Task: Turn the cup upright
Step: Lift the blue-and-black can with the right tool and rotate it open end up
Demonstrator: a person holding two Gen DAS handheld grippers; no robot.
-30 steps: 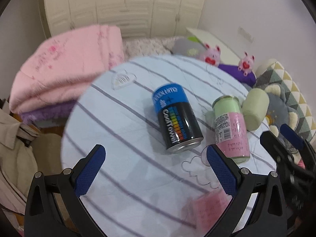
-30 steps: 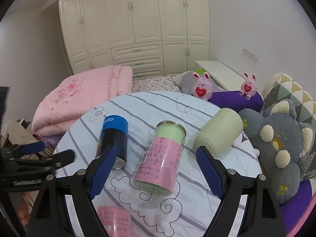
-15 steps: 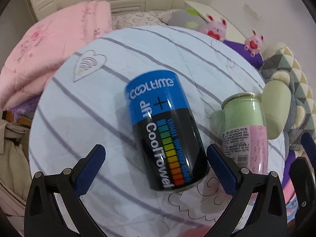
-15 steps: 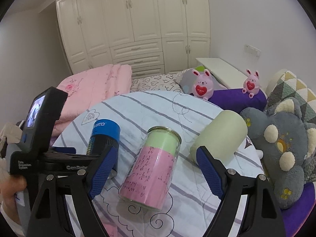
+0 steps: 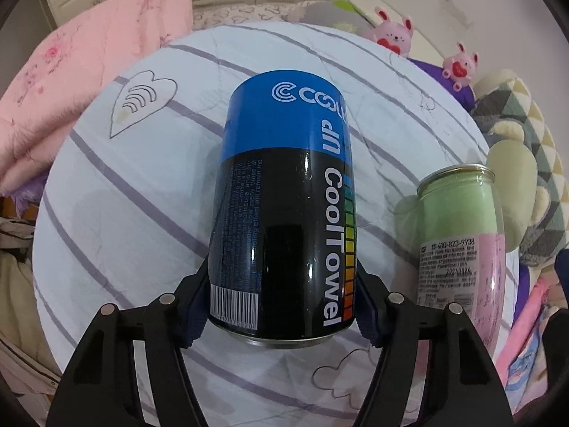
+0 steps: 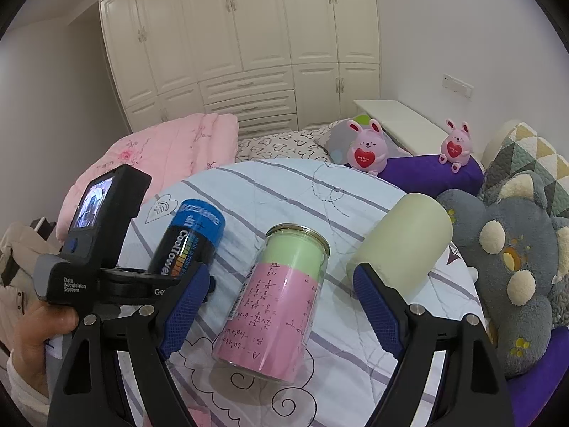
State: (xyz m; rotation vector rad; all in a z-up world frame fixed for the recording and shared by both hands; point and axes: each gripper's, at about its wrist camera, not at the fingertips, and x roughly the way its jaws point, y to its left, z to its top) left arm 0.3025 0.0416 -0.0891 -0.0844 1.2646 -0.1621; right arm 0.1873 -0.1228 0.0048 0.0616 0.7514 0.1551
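A blue and black CoolTowel can [image 5: 284, 210] lies on its side on the round striped table [image 5: 117, 235]. My left gripper [image 5: 282, 311] is shut on its near end, a blue pad on each side. The can also shows in the right wrist view [image 6: 186, 240]. A green and pink clear cup [image 6: 281, 299] lies on its side in the middle, also in the left wrist view [image 5: 462, 245]. A pale green cup [image 6: 402, 245] lies on its side at the right. My right gripper [image 6: 277, 313] is open, its fingers astride the green and pink cup.
A folded pink quilt [image 6: 167, 156] lies behind the table at the left. A grey plush toy [image 6: 508, 267] and patterned cushion sit at the right edge. Two pink bunny toys [image 6: 366, 149] stand on a purple cushion behind. White wardrobes fill the back wall.
My left gripper moved forward to the blue and black can and shut on its near end. The right gripper stayed open and barely moved.
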